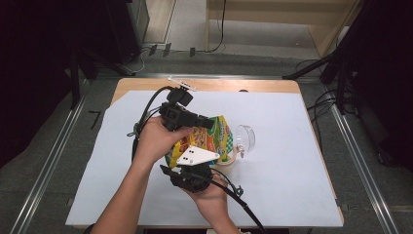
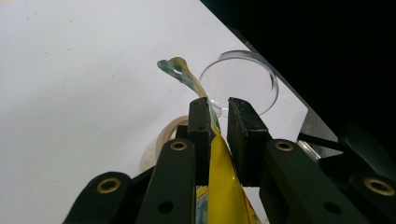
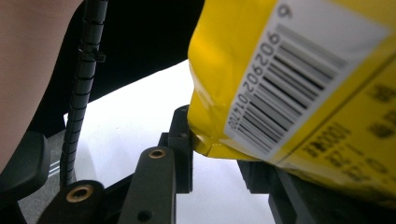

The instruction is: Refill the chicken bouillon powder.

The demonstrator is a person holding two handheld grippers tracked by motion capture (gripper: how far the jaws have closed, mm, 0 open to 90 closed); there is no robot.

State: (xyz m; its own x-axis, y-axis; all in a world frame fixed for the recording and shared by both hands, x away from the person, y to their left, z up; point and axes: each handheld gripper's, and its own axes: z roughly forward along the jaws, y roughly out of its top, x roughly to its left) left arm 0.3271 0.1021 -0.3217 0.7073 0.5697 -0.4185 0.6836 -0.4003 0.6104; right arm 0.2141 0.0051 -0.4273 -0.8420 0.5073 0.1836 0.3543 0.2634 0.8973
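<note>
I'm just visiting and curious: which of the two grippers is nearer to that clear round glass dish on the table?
Left. The left gripper holds the yellow snack bag by its edge, right beside the clear dish. The right gripper grips the bag's other end, nearer the person.

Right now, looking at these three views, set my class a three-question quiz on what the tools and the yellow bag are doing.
1. True or false: the yellow bag lies flat on the white table cover, with both tools clear of it.
2. Multiple choice: what stands just beyond the bag in the left gripper view? A) a clear round lid B) a red mug C) a pair of scissors
3. Fill in: in the right gripper view, the printed patch on the bag nearest the right tool is a ____.

Key: 1 false: the left tool pinches the bag's thin edge and the right tool grips a lower corner. 2 A. 3 barcode.
</note>
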